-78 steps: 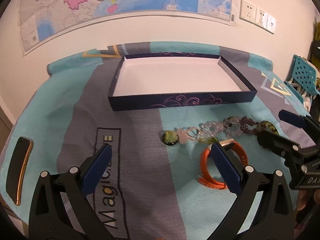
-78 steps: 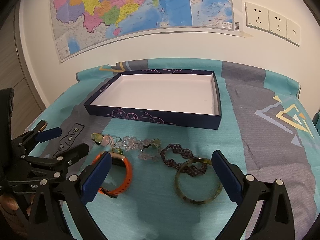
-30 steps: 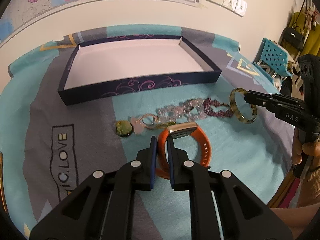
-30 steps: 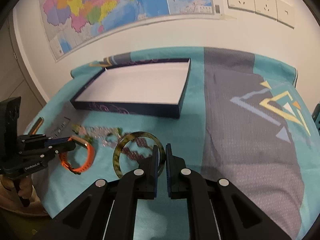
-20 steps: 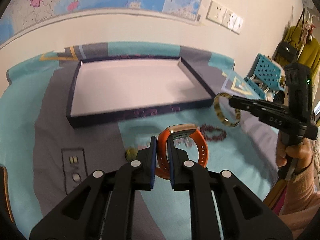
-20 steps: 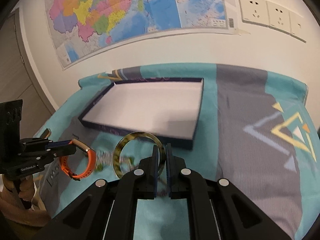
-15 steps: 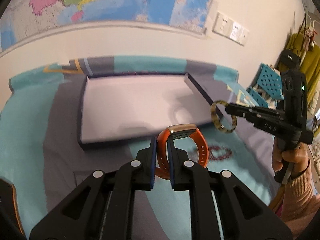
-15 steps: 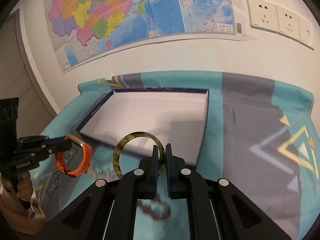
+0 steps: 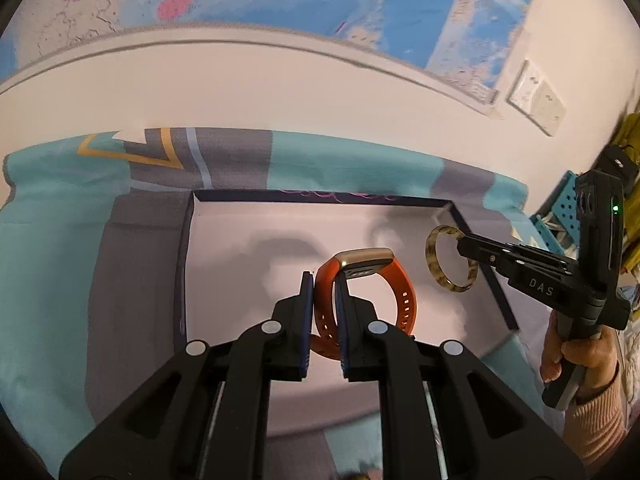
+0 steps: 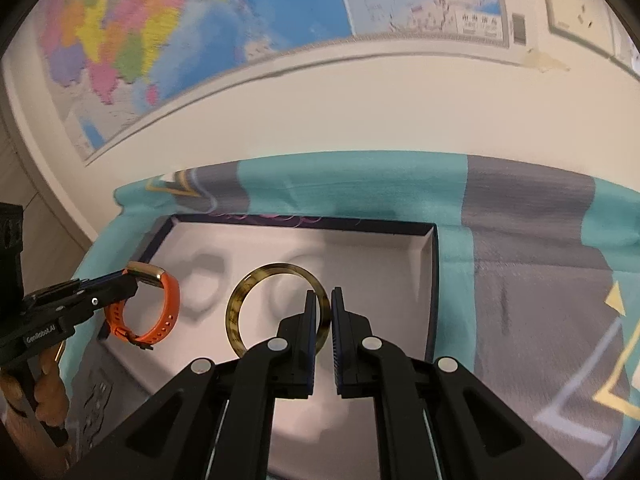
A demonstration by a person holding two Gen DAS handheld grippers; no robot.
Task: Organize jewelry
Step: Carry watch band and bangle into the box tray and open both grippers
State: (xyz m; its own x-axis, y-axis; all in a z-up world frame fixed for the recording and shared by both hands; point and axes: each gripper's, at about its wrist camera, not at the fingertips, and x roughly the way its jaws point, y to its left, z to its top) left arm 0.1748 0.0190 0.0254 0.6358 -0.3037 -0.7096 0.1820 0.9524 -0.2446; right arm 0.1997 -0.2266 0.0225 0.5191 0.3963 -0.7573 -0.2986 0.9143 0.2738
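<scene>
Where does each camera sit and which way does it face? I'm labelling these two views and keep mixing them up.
Left wrist view: on the left tongs, looking along them over the white tray; they pinch the orange watch. The right hand shows at right.
Right wrist view: on the right tongs, facing the tray and wall map; they pinch the brown bangle. The left hand shows at left.
Shared: tray, watch, bangle, map, both tongs.

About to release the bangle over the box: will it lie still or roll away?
The bangle looks like a rigid, smooth hoop, so it probably won't flop. The right gripper holds it on edge above the box; dropped that way it may roll. The box walls should likely stop it. Laying it flat before opening seems safer.
</scene>
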